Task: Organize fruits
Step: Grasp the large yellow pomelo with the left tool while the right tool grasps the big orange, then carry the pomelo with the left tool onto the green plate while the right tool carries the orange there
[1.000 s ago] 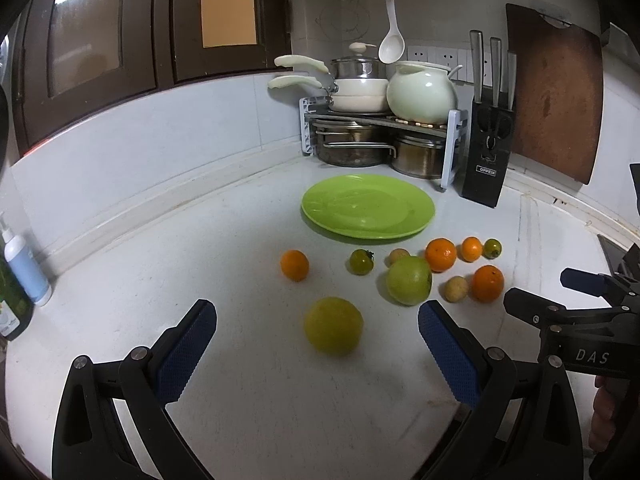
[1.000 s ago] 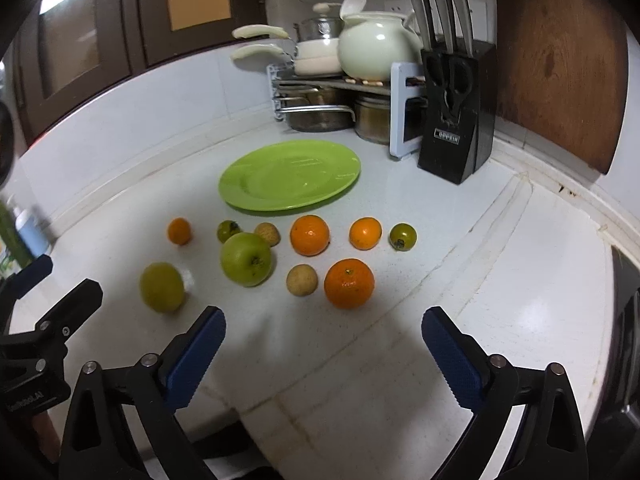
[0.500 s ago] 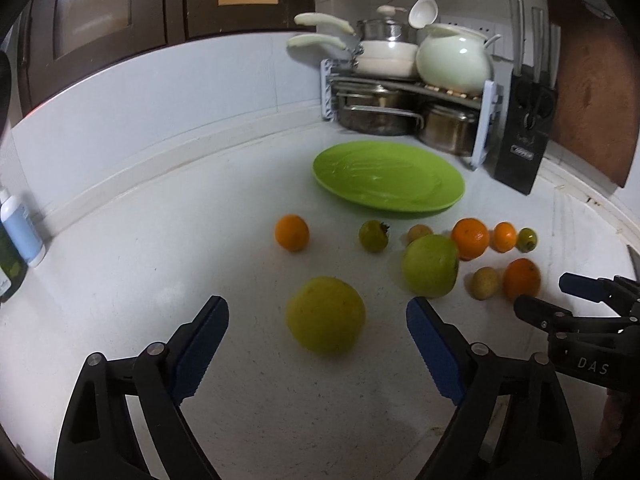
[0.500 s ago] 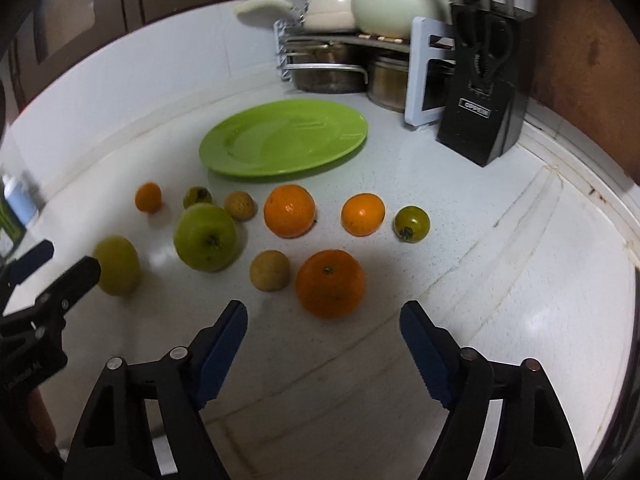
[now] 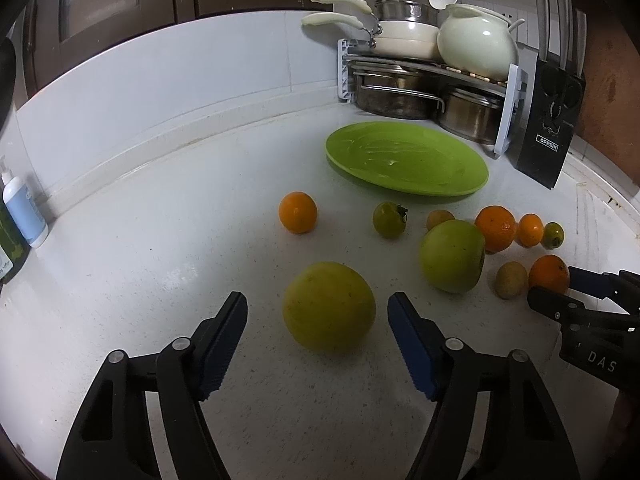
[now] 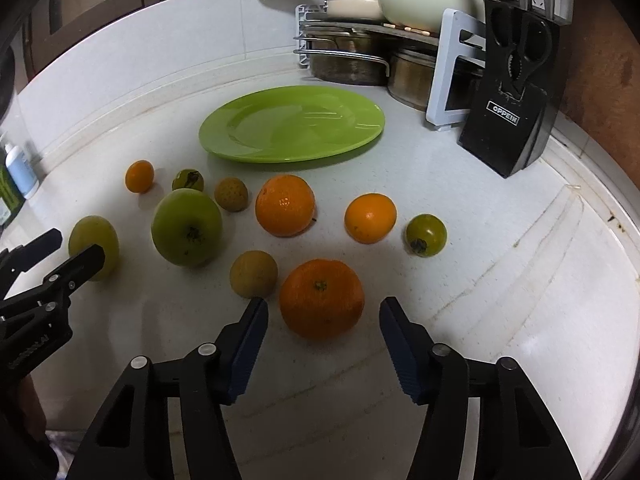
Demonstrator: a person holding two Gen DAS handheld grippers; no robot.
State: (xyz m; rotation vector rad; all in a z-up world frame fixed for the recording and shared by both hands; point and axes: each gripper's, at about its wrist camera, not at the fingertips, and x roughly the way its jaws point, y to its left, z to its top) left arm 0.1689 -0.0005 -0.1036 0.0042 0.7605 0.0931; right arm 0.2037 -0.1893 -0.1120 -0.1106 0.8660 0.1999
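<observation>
Both grippers are spread wide on the counter (image 5: 160, 240), left gripper (image 5: 318, 328) around a yellow-green fruit (image 5: 329, 306), right gripper (image 6: 322, 330) around a big orange (image 6: 321, 298), neither touching. Behind them more oranges, a green apple (image 6: 186, 227) and green tomatoes lie loose. Farthest back, the green plate (image 6: 292, 124) holds nothing.

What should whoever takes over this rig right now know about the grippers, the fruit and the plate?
Left gripper: open, its pads flanking the large yellow-green round fruit, not touching.
Right gripper: open, either side of the nearest large orange, not gripping.
Round green plate: holds nothing.
All ten fruits lie loose on the white counter, among them the green apple and a small green tomato.
Done: nothing placed. Left: probably close on both fruits, carry them to the plate, then the rest.
</observation>
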